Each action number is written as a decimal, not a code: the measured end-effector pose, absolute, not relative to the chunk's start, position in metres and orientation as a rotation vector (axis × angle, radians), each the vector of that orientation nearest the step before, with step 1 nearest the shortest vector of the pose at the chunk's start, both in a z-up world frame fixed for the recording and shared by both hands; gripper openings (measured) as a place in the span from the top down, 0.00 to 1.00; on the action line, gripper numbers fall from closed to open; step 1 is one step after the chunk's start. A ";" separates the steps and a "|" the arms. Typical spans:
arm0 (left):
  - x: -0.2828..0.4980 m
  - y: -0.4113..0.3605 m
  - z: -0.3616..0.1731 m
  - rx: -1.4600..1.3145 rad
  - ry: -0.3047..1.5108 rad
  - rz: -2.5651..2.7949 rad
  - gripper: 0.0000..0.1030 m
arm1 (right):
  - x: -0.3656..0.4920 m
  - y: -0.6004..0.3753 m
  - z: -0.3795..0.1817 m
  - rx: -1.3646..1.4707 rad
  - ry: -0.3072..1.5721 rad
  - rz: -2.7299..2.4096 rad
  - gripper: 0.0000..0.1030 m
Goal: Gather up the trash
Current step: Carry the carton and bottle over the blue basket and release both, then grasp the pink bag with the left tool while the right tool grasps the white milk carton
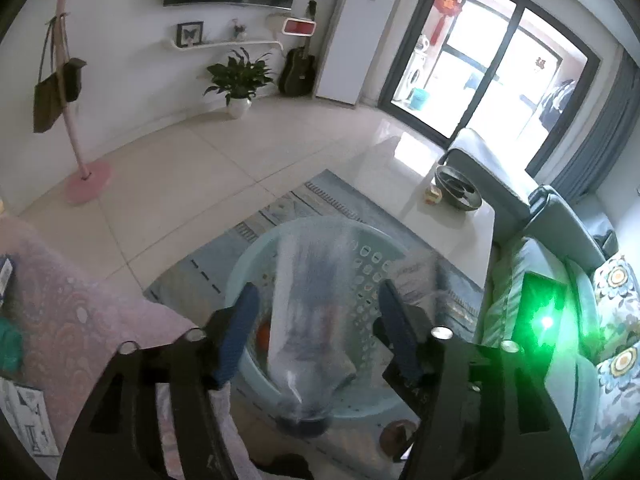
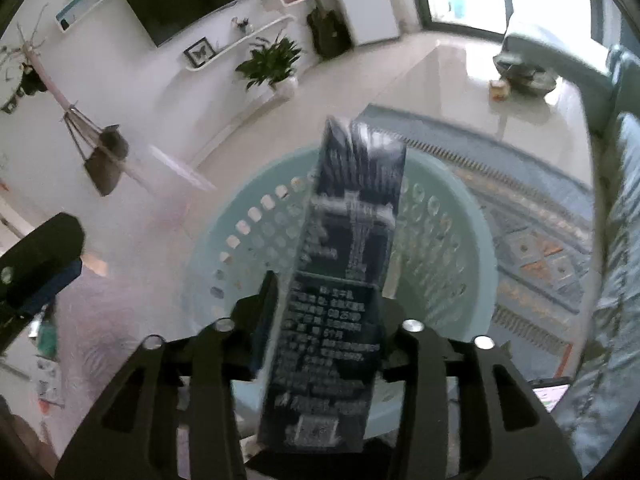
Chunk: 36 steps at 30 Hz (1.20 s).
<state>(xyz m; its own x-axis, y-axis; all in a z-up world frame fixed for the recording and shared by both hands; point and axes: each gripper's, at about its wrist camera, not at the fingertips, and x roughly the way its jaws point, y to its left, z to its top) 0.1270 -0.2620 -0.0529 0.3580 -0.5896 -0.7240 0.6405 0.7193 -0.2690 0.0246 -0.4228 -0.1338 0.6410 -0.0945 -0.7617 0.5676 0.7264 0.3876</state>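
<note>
The clear plastic bottle (image 1: 308, 320) is smeared by motion, hiding much of the basket (image 1: 372, 276) behind it. The dark carton (image 2: 340, 280) is blurred, its print unreadable, its lower end hidden.

The pale blue laundry basket (image 1: 372, 276) looks like smooth moulded plastic, its wall pierced with holes. Over it a blurred clear plastic bottle (image 1: 308, 312) shines glossily. The dark printed carton (image 2: 340, 280) has a slick coated-paper sheen. Far floor tiles (image 1: 192, 160) are polished and reflective; the patterned rug (image 1: 320, 200) is matt woven cloth. The gripper fingers (image 1: 236, 332) carry dull blue pads.
</note>
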 end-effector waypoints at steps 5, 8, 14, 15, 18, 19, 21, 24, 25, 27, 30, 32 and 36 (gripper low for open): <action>0.117 -0.245 -0.038 0.030 0.860 -0.792 0.27 | 0.011 -0.430 -0.122 0.651 0.760 -0.415 0.37; 0.105 -0.230 -0.026 0.000 0.830 -0.798 0.24 | 0.001 -0.427 -0.106 0.631 0.730 -0.417 0.37; 0.075 -0.188 0.003 -0.047 0.751 -0.784 0.24 | -0.013 -0.391 -0.061 0.536 0.666 -0.361 0.37; 0.071 -0.181 0.007 -0.053 0.740 -0.779 0.24 | -0.014 -0.381 -0.053 0.512 0.655 -0.349 0.37; 0.057 -0.145 0.025 -0.090 0.693 -0.763 0.24 | -0.017 -0.339 -0.023 0.425 0.604 -0.292 0.37; 0.054 -0.135 0.028 -0.108 0.689 -0.764 0.23 | -0.017 -0.327 -0.016 0.404 0.593 -0.275 0.37; 0.046 -0.103 0.034 -0.178 0.677 -0.773 0.20 | -0.017 -0.298 -0.002 0.358 0.572 -0.238 0.34; 0.035 -0.062 0.044 -0.187 0.638 -0.715 0.20 | -0.013 -0.262 0.010 0.301 0.552 -0.178 0.29; 0.033 -0.048 0.045 -0.190 0.633 -0.698 0.20 | -0.010 -0.245 0.012 0.278 0.551 -0.149 0.28; 0.029 -0.018 0.048 -0.199 0.616 -0.664 0.19 | -0.002 -0.217 0.014 0.239 0.550 -0.091 0.27; 0.025 0.022 0.048 -0.187 0.580 -0.585 0.15 | 0.012 -0.183 0.011 0.195 0.560 -0.031 0.25; 0.027 0.046 0.047 -0.173 0.576 -0.537 0.14 | 0.027 -0.164 0.005 0.160 0.578 0.019 0.25; 0.047 0.088 0.015 -0.133 0.627 -0.436 0.09 | 0.062 -0.142 -0.011 0.130 0.667 0.117 0.25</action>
